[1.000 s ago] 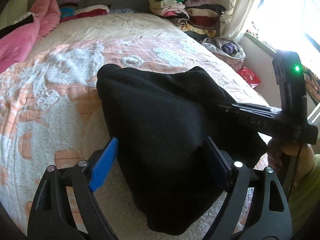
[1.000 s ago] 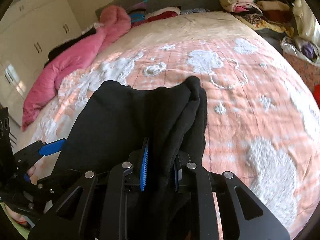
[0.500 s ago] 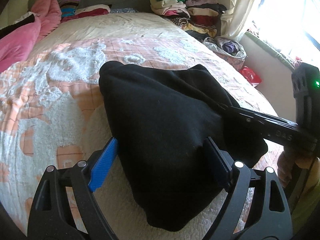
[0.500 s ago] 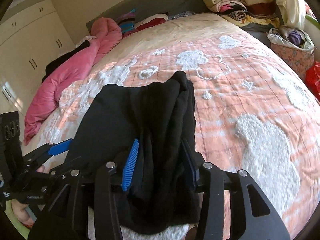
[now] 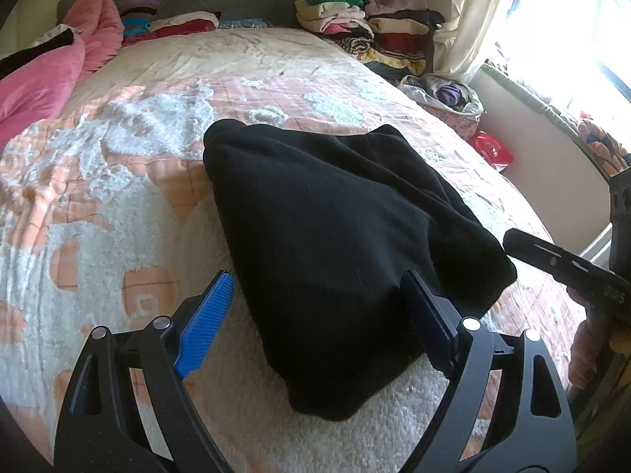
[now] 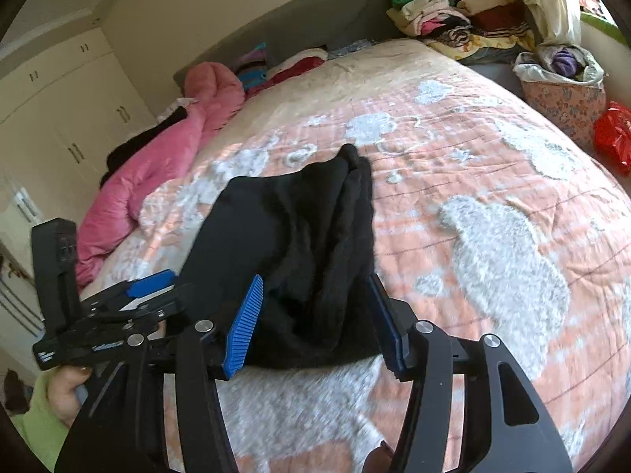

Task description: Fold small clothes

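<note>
Lying near the bed's (image 5: 98,181) front edge, the black garment (image 5: 335,244) looks soft, thick and limp, best pinched at a folded edge; the left claw (image 5: 315,315) stands wide open, and the right claw (image 6: 315,319) has just been opening, cloth loose between its jaws.

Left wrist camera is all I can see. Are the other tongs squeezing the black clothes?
Observer: No. The right tongs have just been opening; the black garment lies loose between their pads.
Operator: Is it folded neatly on that side?
Observer: Not quite. Its right edge shows several bunched layers.
Operator: Who's holding my tongs?
Observer: A hand with a light-green sleeve grips the left tongs.
</note>
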Motion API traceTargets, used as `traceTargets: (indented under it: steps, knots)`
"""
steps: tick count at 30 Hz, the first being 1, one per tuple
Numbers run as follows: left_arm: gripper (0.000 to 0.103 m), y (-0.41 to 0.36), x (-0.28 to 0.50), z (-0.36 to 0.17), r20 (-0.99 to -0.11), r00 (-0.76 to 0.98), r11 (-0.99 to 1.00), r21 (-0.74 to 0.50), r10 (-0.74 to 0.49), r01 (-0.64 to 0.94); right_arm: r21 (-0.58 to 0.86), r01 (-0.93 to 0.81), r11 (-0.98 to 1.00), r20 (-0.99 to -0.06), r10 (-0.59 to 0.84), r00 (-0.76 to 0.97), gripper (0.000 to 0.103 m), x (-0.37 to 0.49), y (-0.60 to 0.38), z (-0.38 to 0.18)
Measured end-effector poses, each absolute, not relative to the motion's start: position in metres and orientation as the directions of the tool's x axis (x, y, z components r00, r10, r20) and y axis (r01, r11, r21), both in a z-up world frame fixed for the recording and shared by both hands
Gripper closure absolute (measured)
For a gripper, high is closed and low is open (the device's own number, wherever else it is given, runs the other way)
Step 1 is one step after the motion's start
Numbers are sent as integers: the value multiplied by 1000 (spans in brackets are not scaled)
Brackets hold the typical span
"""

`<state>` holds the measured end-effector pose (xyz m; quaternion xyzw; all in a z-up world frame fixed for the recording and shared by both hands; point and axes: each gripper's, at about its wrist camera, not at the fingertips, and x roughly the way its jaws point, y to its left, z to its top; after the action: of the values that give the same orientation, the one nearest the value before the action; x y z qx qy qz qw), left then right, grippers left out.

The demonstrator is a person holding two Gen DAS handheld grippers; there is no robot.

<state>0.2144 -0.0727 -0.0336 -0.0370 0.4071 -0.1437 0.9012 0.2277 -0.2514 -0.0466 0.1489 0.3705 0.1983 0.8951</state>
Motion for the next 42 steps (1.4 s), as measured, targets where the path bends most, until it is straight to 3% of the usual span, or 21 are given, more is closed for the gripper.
traceTargets:
  steps: [4, 5, 6, 8, 10, 11, 14, 20, 24, 33, 42]
  knots:
    - [24, -73, 208, -33, -725, 629, 958, -175, -282, 228, 389, -242, 889, -632, 449, 632, 51, 227, -244, -51]
    - [24, -73, 207, -33, -724, 629, 958, -176, -282, 228, 378, -235, 896, -640, 436, 633, 65, 227, -243, -52]
    - [24, -72, 205, -33, -724, 629, 958, -175, -281, 227, 360, -228, 905, -656, 419, 627, 86, 228, -242, -55]
    - [24, -71, 201, -32, -721, 633, 958, -173, -281, 228, 325, -200, 924, -684, 376, 625, 87, 229, -240, -60]
    - [24, -70, 199, -31, -722, 634, 960, -167, -275, 227, 307, -185, 934, -693, 352, 629, 76, 228, -241, -62]
    - [24, -70, 197, -31, -722, 634, 959, -167, -276, 227, 289, -168, 942, -696, 328, 639, 62, 226, -241, -61]
    - [21, -69, 191, -28, -719, 637, 959, -168, -278, 229, 264, -163, 951, -683, 303, 665, 53, 217, -241, -55]
    - [10, -70, 178, -19, -707, 652, 959, -152, -273, 237, 200, -152, 968, -626, 246, 740, 25, 189, -241, -35]
    - [10, -69, 168, -12, -697, 662, 959, -148, -275, 243, 146, -134, 980, -575, 195, 795, 10, 166, -240, -22]
    - [9, -64, 147, 0, -676, 681, 957, -144, -281, 253, 105, -132, 986, -500, 167, 850, 6, 129, -236, -3]
    - [9, -55, 130, 11, -651, 705, 957, -144, -282, 250, 56, -133, 989, -486, 144, 862, 5, 107, -222, 1]
